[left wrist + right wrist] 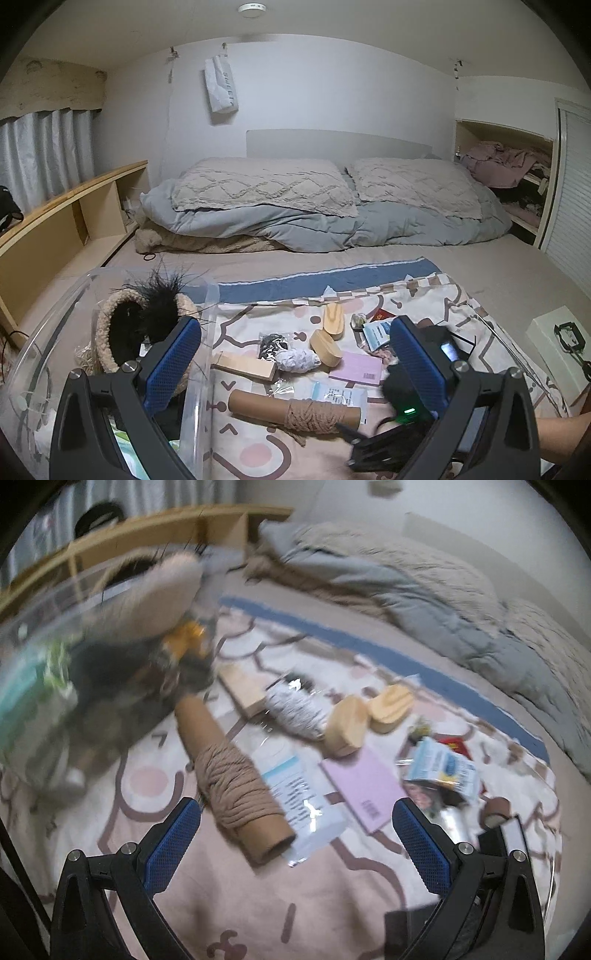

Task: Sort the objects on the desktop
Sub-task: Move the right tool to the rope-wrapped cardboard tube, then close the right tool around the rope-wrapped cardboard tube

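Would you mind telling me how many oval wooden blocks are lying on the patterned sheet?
2: one oval wooden block lies farther back, the other wooden block just in front, touching the grey-white yarn bundle. Others may hide beneath clutter.

Clear bin [207, 332] at left on the bed, basket [110, 332] inside it. Right of the bin on the cloth [258, 454]: cardboard tube [258, 404] nearest, wooden block [245, 366] behind it, two wooden ovals [327, 341] further back, pillows [258, 184] behind all.

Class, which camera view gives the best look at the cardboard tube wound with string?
The left wrist view: the tube is sharp and seen whole, side-on. The right wrist view shows the tube closer and larger, but smeared by motion blur.
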Motion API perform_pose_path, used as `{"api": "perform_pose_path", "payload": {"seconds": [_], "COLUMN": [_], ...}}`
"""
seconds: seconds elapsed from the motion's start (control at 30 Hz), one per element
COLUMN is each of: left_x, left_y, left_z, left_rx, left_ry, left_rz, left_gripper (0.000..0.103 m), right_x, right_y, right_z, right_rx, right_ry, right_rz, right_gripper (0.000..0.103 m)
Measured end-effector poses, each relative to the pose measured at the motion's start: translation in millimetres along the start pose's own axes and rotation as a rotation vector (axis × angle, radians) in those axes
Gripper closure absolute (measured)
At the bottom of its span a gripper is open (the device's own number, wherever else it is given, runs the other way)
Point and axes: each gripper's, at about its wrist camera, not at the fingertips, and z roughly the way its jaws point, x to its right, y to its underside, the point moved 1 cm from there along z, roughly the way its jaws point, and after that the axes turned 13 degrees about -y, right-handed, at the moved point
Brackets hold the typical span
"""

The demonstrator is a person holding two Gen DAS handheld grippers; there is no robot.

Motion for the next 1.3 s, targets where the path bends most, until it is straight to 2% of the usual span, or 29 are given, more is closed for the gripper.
{"api": "perform_pose_path", "payload": {"seconds": [0.3, 0.33, 0.37, 0.43, 0.53, 0.67, 0.87, 1.07, 1.3], "left_x": [-1, -1, -1, -2, -4, -10, -4, 24, 58], "left_y": [1, 2, 3, 4, 5, 4, 9, 13, 24], "left_z": [10, 11, 12, 14, 16, 19, 31, 42, 76], "left_rx": [-0.034, -0.037, -0.04, -0.048, -0.051, -0.049, -0.112, -0.113, -0.146], "left_ry": [0.059, 0.062, 0.063, 0.064, 0.051, 0.023, 0.049, 0.031, 0.013], "left_rz": [-0.01, -0.009, -0.007, 0.001, 0.01, -0.018, -0.056, 0.012, 0.092], "left_gripper": [0.0, 0.0, 0.0, 0.0, 0.0, 0.0, 0.0, 0.0, 0.0], "right_x": [-14, -16, -17, -17, -16, -18, -21, -11, 4], "right_y": [-3, -3, -2, -1, 2, 10, 35, 64, 96], "right_z": [51, 56, 61, 71, 74, 57, 26, -7, -35], "right_rx": [-0.143, -0.167, -0.187, -0.229, -0.251, -0.262, -0.285, -0.287, -0.305], "right_ry": [-0.038, -0.039, -0.043, -0.052, -0.056, -0.094, -0.151, -0.205, -0.246], "right_rz": [-0.036, -0.042, -0.046, -0.036, -0.033, -0.038, -0.032, 0.002, -0.006], "right_gripper": [0.0, 0.005, 0.018, 0.035, 0.04, 0.048, 0.048, 0.048, 0.048]}}
